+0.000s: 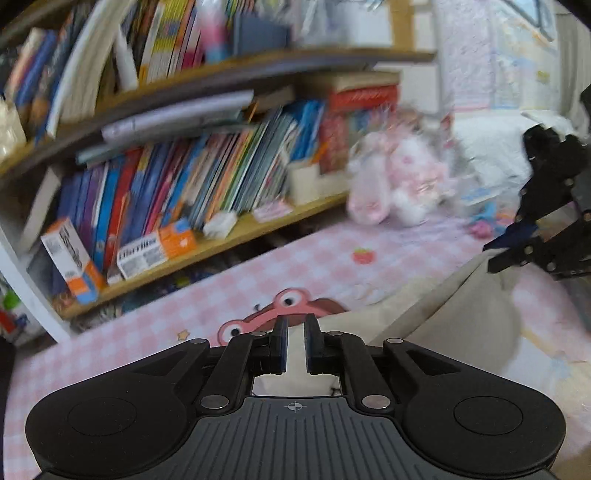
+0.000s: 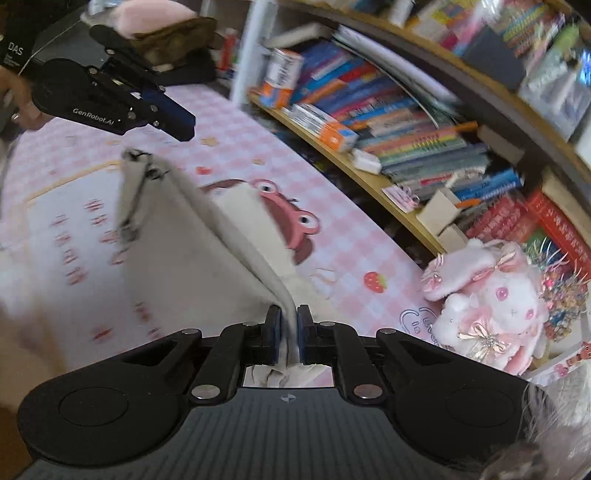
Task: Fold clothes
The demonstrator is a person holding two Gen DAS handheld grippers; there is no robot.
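A cream-white garment (image 2: 192, 236) with small red marks lies on a pink checkered bed sheet (image 2: 236, 133). My right gripper (image 2: 289, 314) is shut on a folded edge of the garment and lifts it into a ridge. It also shows in the left wrist view (image 1: 517, 254) at the right, holding the cloth (image 1: 461, 306) up. My left gripper (image 1: 295, 325) has its jaws narrowly apart with nothing clearly between them; cloth lies just below. In the right wrist view the left gripper (image 2: 177, 122) hovers above the garment's far corner, apart from it.
A wooden bookshelf (image 1: 221, 243) full of books runs along the bed's far side. A pink and white plush rabbit (image 2: 491, 306) sits by the shelf. A cartoon frog print (image 2: 291, 218) is on the sheet. Dark and pink folded items (image 2: 173, 33) lie at the far end.
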